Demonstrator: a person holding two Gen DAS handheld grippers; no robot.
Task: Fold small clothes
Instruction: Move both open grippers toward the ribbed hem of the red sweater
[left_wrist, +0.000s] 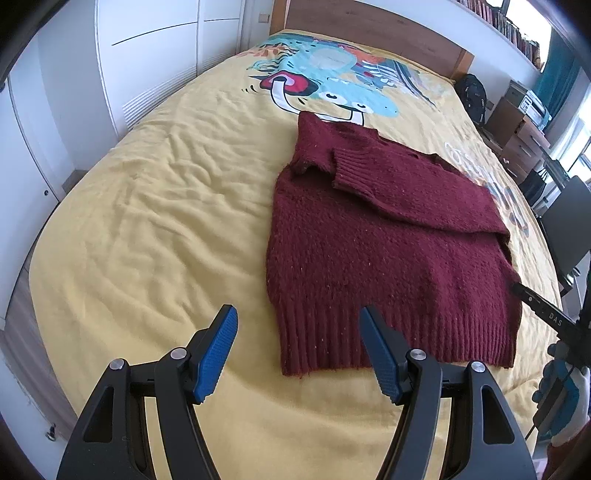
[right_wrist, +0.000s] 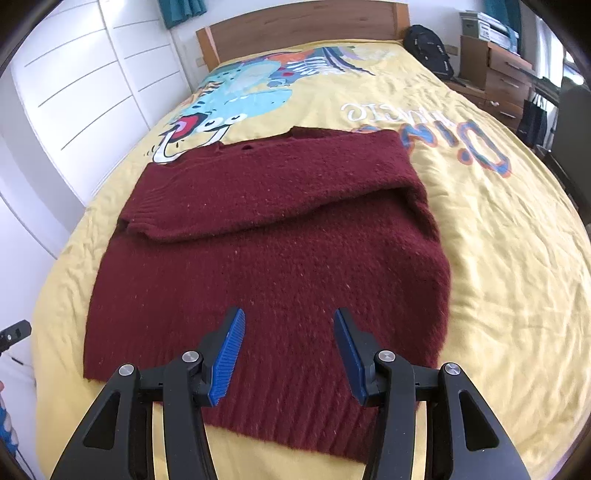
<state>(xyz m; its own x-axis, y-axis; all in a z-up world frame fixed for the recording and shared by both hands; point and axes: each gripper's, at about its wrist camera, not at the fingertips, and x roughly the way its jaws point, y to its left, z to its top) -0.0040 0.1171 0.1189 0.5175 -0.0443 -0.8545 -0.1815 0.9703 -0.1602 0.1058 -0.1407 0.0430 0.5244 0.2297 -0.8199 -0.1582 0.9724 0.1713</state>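
Observation:
A dark red knitted sweater (left_wrist: 388, 251) (right_wrist: 266, 266) lies flat on the yellow bedspread (left_wrist: 147, 221) (right_wrist: 498, 240). Its sleeves are folded across the chest, and a ribbed cuff (left_wrist: 352, 166) shows on top. My left gripper (left_wrist: 298, 314) hovers open over the bed at the hem's left corner, touching nothing. Open too, my right gripper (right_wrist: 289, 314) hangs above the sweater's lower body, just over the ribbed hem (right_wrist: 295, 417), with no cloth between its blue pads (right_wrist: 229, 354). Part of the right gripper's black body (left_wrist: 546, 312) shows at the sweater's right edge in the left wrist view.
The bedspread has a cartoon print (left_wrist: 325, 81) (right_wrist: 243, 96) towards the wooden headboard (right_wrist: 303, 26). White wardrobe doors (left_wrist: 147, 55) (right_wrist: 74, 85) line the left side. A black backpack (right_wrist: 428, 48), drawers (right_wrist: 506, 81) and a dark chair (left_wrist: 569, 221) stand to the right of the bed.

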